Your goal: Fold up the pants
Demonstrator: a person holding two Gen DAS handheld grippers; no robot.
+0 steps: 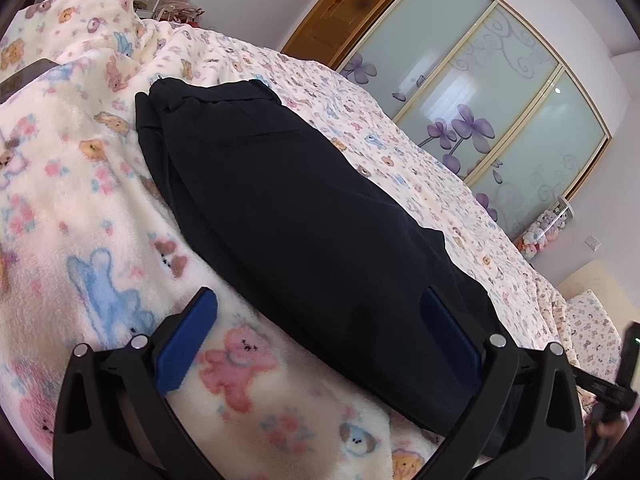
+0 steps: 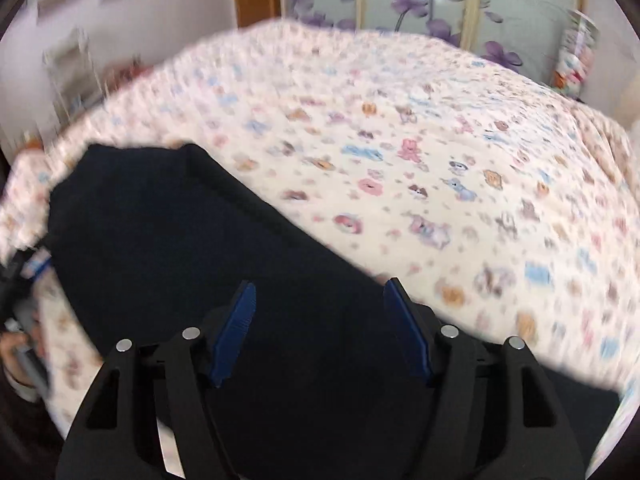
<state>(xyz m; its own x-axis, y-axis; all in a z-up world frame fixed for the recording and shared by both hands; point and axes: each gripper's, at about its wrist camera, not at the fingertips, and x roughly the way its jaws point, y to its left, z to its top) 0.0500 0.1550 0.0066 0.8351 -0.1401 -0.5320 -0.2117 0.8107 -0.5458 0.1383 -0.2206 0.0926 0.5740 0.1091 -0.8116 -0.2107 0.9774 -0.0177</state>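
The dark navy pants [image 1: 280,208] lie folded lengthwise on the bed, waistband at the far end and a back pocket slit showing. My left gripper [image 1: 320,300] is open just above the near end of the pants, its right finger over the fabric and its left finger over the blanket. In the right wrist view, which is blurred, the pants [image 2: 192,232] fill the lower left. My right gripper [image 2: 320,292] is open over them and holds nothing.
A fleece blanket [image 1: 100,200] with bears and rabbits covers the bed and bunches up at the far left. Sliding wardrobe doors [image 1: 480,92] with purple flowers stand behind the bed. The other gripper's handle [image 1: 624,380] shows at the right edge.
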